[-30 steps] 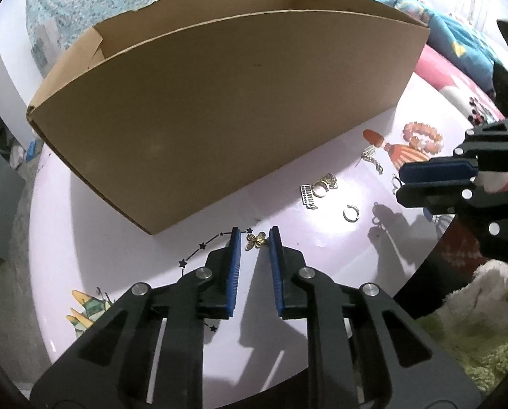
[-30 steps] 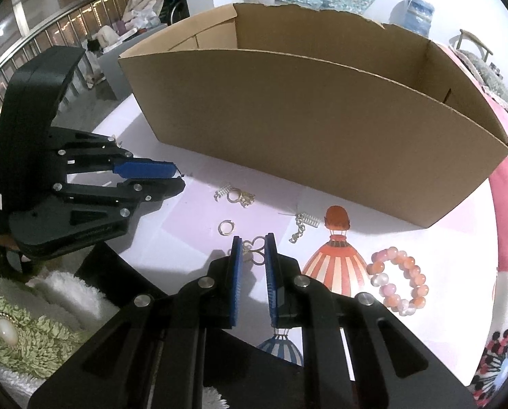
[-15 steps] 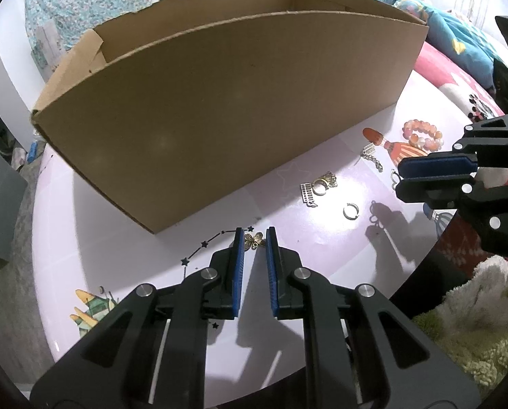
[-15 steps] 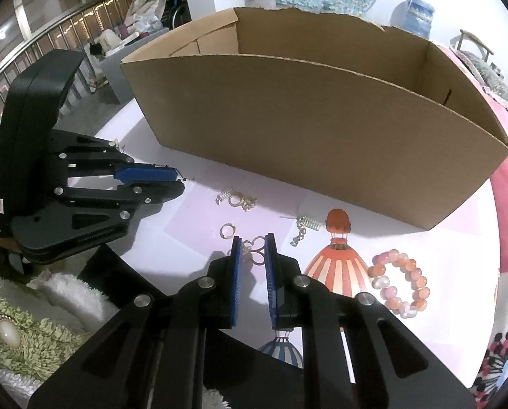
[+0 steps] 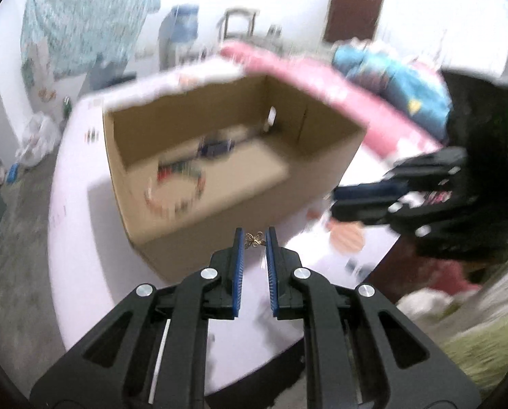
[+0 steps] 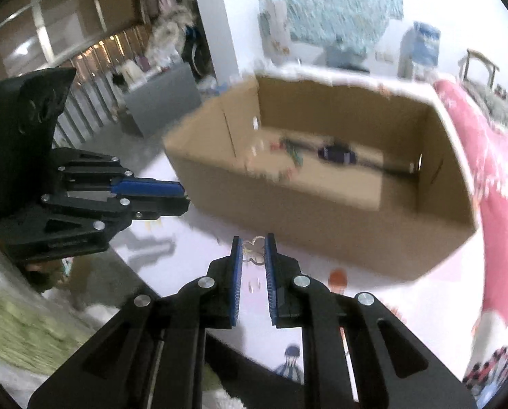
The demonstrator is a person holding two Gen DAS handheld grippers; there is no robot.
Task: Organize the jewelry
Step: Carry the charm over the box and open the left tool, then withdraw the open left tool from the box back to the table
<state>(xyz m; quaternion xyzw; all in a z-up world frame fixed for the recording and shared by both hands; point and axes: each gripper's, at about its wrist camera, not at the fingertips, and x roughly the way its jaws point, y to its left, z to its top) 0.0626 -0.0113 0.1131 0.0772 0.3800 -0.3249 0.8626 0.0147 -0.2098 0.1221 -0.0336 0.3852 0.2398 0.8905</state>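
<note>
The left claw (image 5: 253, 240) is pinching a small gold butterfly charm (image 5: 254, 239) by its very tips, and the right claw (image 6: 254, 248) is gripping a looped gold earring (image 6: 254, 254) the same way, both nearly closed and hanging above the surface (image 6: 185, 248) short of the box (image 6: 322, 218). With holds this shallow, either piece is risking slipping out and dropping outside the box wall.

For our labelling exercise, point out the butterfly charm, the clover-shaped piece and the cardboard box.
butterfly charm (image 5: 254, 239): left wrist view, its gold wings between the blue pads.
clover-shaped piece (image 6: 254, 251): right wrist view, its looped middle.
cardboard box (image 5: 220, 235): left wrist view, near outer wall.
</note>
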